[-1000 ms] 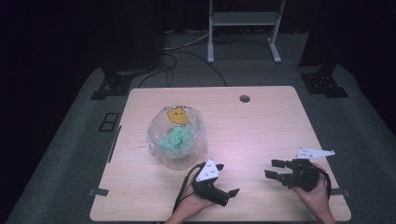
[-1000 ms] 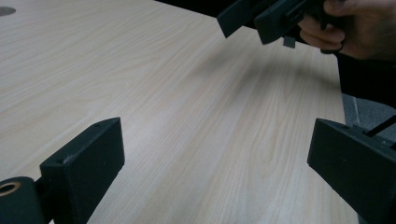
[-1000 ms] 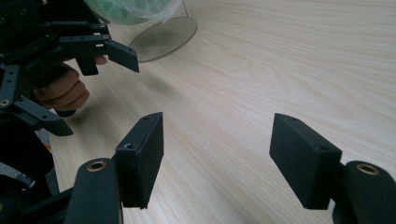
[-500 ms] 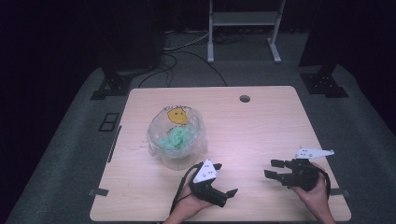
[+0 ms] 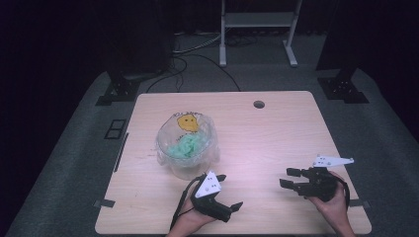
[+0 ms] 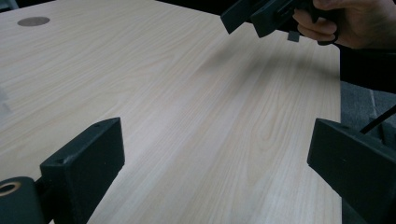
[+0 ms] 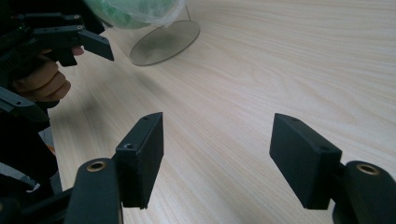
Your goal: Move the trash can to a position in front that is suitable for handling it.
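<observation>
A clear glass bowl (image 5: 188, 148) lined with a plastic bag stands left of the table's middle, holding green stuff (image 5: 185, 145) and a yellow piece (image 5: 188, 122). My left gripper (image 5: 229, 191) hovers just in front of the bowl near the front edge, open and empty, with its jaws pointing right. In its own view the left gripper (image 6: 219, 163) frames bare wood. My right gripper (image 5: 288, 177) is at the front right, open and empty, with its jaws pointing left. From the right gripper (image 7: 219, 154) I see the bowl's base (image 7: 163, 42) and the left gripper (image 7: 70, 37) beyond.
The light wooden table (image 5: 276, 133) has a round cable hole (image 5: 258, 104) near its far edge. A white stand (image 5: 257, 29) and dark stands with cables sit on the grey floor behind. In the left gripper view the right gripper (image 6: 261, 14) shows at top right.
My left gripper has edged slightly to the left. The right gripper and the bowl have not moved.
</observation>
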`<action>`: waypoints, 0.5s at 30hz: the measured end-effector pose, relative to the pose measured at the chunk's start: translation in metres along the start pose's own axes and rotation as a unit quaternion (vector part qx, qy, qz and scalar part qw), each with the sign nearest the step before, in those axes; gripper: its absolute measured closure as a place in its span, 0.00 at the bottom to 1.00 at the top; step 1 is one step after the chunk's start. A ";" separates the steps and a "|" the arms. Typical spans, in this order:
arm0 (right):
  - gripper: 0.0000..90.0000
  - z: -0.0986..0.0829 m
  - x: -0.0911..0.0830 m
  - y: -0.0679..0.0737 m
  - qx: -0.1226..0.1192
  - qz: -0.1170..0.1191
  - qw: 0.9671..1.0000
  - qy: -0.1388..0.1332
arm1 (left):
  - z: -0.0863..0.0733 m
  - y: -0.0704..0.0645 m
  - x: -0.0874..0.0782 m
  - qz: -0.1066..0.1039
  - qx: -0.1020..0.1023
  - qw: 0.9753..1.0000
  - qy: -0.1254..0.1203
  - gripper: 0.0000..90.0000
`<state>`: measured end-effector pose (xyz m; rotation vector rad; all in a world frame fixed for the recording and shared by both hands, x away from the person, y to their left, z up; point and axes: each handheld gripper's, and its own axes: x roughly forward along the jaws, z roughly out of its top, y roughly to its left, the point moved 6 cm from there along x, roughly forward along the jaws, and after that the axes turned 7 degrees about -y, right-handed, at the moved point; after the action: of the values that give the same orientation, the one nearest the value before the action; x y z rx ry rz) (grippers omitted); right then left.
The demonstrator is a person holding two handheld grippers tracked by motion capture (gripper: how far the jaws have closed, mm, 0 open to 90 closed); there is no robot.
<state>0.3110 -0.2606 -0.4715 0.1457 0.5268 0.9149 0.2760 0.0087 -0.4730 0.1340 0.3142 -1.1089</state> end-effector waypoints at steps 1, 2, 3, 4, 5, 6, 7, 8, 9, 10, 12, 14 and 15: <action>0.38 0.000 0.000 0.000 0.000 0.000 1.000 0.000 | -0.001 0.001 -0.002 0.001 0.000 1.000 -0.001 0.03; 0.38 0.000 0.000 -0.001 0.001 0.000 1.000 0.001 | -0.001 0.001 -0.003 0.003 -0.002 1.000 -0.002 0.03; 0.38 0.000 0.000 -0.001 0.001 0.000 1.000 0.001 | -0.001 0.001 -0.003 0.003 -0.002 1.000 -0.002 0.03; 0.38 0.000 0.001 -0.001 0.001 0.000 1.000 0.002 | -0.002 0.003 -0.007 0.006 -0.001 1.000 -0.002 0.03; 0.38 0.000 0.001 -0.001 0.000 0.000 1.000 0.002 | -0.002 0.004 -0.009 0.007 -0.001 1.000 -0.004 0.03; 0.38 0.000 0.001 0.000 0.000 0.000 1.000 0.002 | -0.002 0.005 -0.010 0.008 0.001 1.000 -0.002 0.03; 0.38 0.000 0.002 0.000 -0.001 0.001 1.000 0.002 | -0.003 0.006 -0.012 0.011 0.002 1.000 -0.001 0.03; 0.38 0.000 0.002 0.000 -0.002 0.001 1.000 0.002 | -0.003 0.007 -0.014 0.011 0.001 1.000 -0.003 0.03; 0.38 0.000 0.002 0.000 -0.002 0.000 1.000 0.002 | -0.003 0.008 -0.016 0.012 0.001 1.000 -0.002 0.03; 0.38 0.000 0.002 0.000 -0.002 0.001 1.000 0.002 | -0.004 0.009 -0.017 0.013 0.001 1.000 -0.002 0.03; 0.38 0.000 0.002 0.001 -0.002 0.001 1.000 0.002 | -0.006 0.012 -0.020 0.017 0.000 1.000 0.000 0.03; 0.38 0.001 0.002 0.001 -0.001 0.001 1.000 0.002 | -0.007 0.014 -0.021 0.018 -0.001 1.000 0.000 0.03; 0.38 0.001 0.002 0.001 -0.001 0.001 1.000 0.002 | -0.008 0.017 -0.023 0.020 -0.001 1.000 0.002 0.03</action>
<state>0.3116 -0.2583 -0.4715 0.1436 0.5300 0.9178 0.2803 0.0384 -0.4743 0.1405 0.3139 -1.0693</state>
